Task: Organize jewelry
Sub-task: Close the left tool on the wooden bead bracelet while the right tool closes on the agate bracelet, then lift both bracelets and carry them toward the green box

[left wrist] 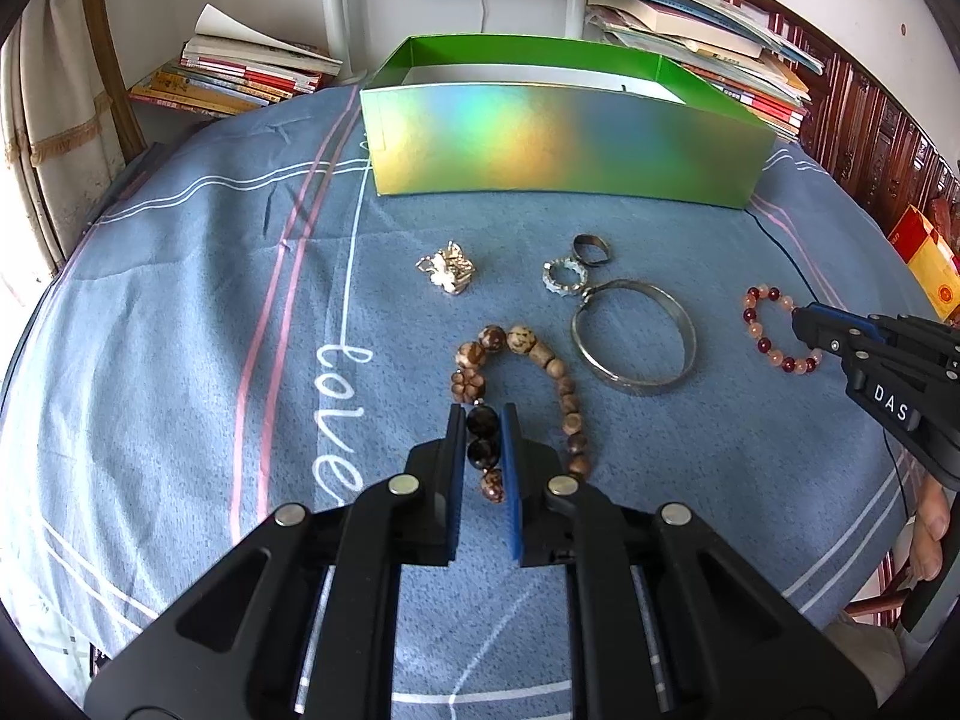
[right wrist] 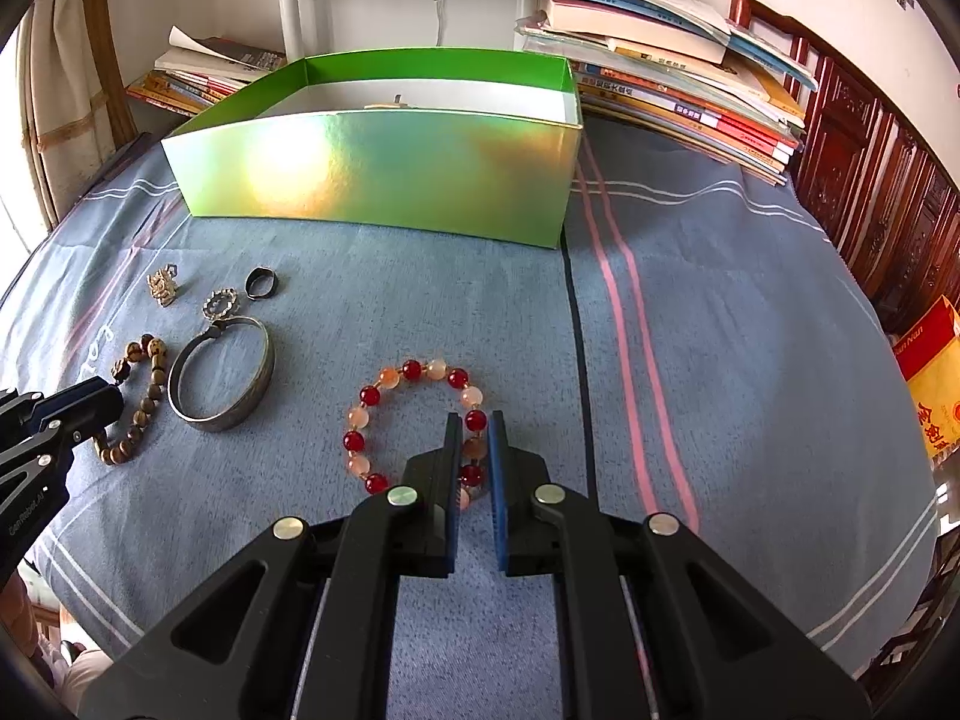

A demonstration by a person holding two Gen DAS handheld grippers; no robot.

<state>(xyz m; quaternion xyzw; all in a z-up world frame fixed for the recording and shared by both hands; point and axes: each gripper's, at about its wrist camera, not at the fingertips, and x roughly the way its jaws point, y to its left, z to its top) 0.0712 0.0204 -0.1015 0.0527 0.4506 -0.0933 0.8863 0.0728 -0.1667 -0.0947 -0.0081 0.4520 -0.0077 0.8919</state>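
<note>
Both pairs of tongs are gripping a bracelet at once, so the pick-up step is in hand. In the left wrist view, the left tongs (left wrist: 483, 420) are closing their blue pads on the dark beads of the wooden bead bracelet (left wrist: 522, 360), which is lying low in the centre of the frame on the blue striped cloth (left wrist: 180, 300) covering the tabletop. In the right wrist view, the right tongs (right wrist: 474, 426) are pinching the lower right side of the red and peach bead bracelet (right wrist: 414, 426), sitting at the centre of that frame. Neither bracelet appears to be lifted yet; both are seemingly resting on the cloth. The green box (right wrist: 384, 180) is standing open in the upper middle of the frame, well apart from both bracelets, with something small already lying inside. Between the bracelets, the silver bangle (left wrist: 633, 339), a jagged ring (left wrist: 563, 277), a dark ring (left wrist: 591, 249) and a silvery charm (left wrist: 449, 269) are waiting untouched. The next move is likely calling for raising both strands clear of the cloth, carrying them over the box wall and releasing them inside, keeping the loose loops from snagging the bangle or the rim.
</note>
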